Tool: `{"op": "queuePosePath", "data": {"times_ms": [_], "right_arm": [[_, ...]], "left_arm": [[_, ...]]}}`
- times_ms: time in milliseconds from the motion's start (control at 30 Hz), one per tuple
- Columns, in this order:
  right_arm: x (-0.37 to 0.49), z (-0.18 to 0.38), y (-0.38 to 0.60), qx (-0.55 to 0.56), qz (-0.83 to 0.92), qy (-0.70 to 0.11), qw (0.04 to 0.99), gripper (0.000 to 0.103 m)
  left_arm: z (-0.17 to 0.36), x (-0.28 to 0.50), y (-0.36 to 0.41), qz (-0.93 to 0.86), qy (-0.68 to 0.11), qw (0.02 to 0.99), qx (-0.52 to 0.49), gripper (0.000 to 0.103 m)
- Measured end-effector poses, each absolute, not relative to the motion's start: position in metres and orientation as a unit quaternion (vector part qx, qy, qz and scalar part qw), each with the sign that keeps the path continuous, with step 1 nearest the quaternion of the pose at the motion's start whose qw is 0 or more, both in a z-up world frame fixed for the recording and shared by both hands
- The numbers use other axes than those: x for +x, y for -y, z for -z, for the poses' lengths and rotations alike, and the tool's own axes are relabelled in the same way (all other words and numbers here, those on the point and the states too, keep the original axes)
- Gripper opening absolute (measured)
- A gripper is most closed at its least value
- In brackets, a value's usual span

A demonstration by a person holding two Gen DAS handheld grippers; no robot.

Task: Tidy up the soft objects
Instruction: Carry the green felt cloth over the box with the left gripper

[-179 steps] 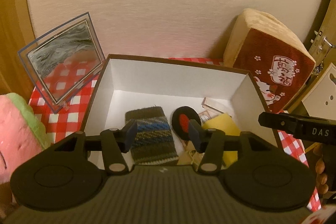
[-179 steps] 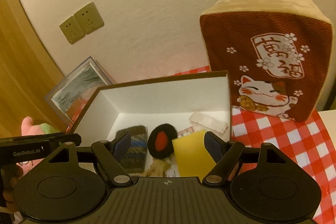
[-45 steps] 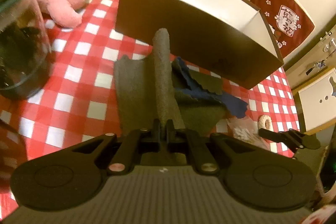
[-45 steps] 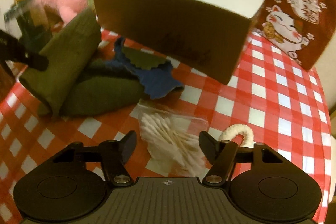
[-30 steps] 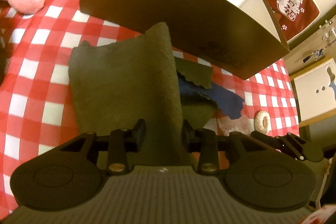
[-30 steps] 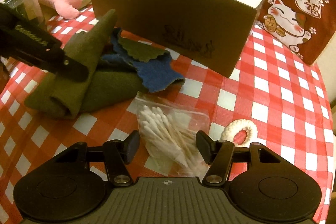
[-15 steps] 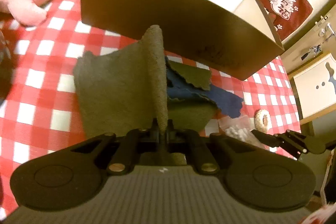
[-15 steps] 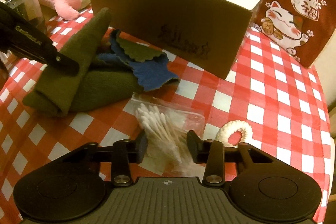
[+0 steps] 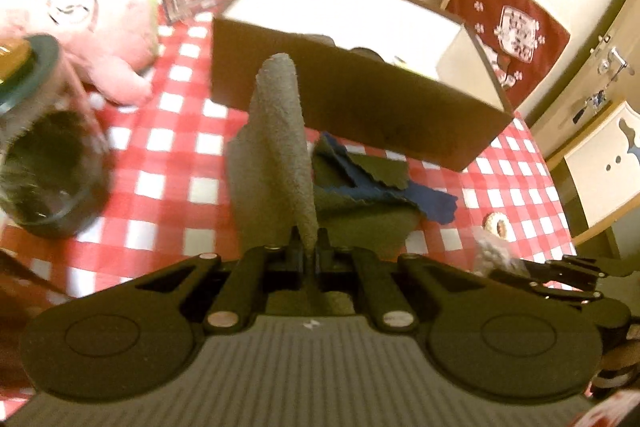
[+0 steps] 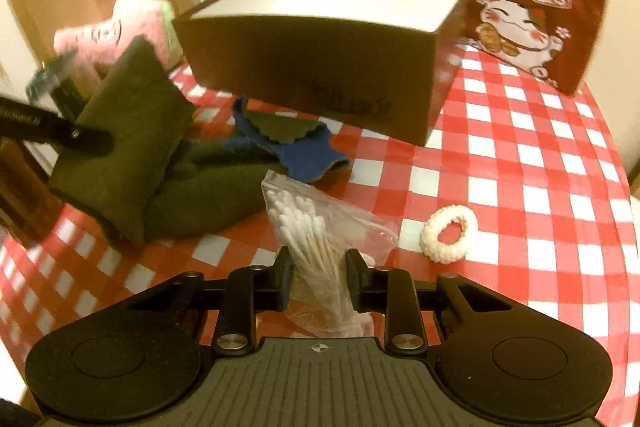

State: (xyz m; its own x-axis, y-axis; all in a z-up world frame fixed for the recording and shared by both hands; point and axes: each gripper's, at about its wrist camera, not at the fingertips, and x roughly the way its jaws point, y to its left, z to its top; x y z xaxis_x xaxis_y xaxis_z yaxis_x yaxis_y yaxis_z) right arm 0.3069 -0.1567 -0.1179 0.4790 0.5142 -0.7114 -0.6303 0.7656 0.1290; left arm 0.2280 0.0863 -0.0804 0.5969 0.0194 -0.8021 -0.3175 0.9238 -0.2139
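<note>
Olive felt (image 9: 280, 131) clamped in left fingers (image 9: 307, 254), right fingers (image 10: 316, 277) pinching swab bag (image 10: 316, 227), checkered tablecloth (image 10: 520, 155)

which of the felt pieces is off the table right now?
The big olive felt sheet: the left gripper has its jaws shut on it, lifting one end. The blue piece and small scalloped olive piece lie flat.
</note>
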Motion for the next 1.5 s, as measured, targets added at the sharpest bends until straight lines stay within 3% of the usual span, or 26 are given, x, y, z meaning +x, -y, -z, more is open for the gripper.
{"op": "queuePosePath", "data": {"times_ms": [600, 1500], "right_arm": [[0.307, 0.051, 0.155, -0.02, -0.355, -0.337, 0.872, 0.028], [0.39, -0.02, 0.115, -0.009, -0.364, -0.27, 0.891, 0.028]], "left_arm": [[0.002, 0.218, -0.092, -0.092, -0.354, 0.92, -0.14, 0.004], [-0.039, 0.334, -0.105, -0.073, -0.312, 0.944, -0.08, 0.004]]}}
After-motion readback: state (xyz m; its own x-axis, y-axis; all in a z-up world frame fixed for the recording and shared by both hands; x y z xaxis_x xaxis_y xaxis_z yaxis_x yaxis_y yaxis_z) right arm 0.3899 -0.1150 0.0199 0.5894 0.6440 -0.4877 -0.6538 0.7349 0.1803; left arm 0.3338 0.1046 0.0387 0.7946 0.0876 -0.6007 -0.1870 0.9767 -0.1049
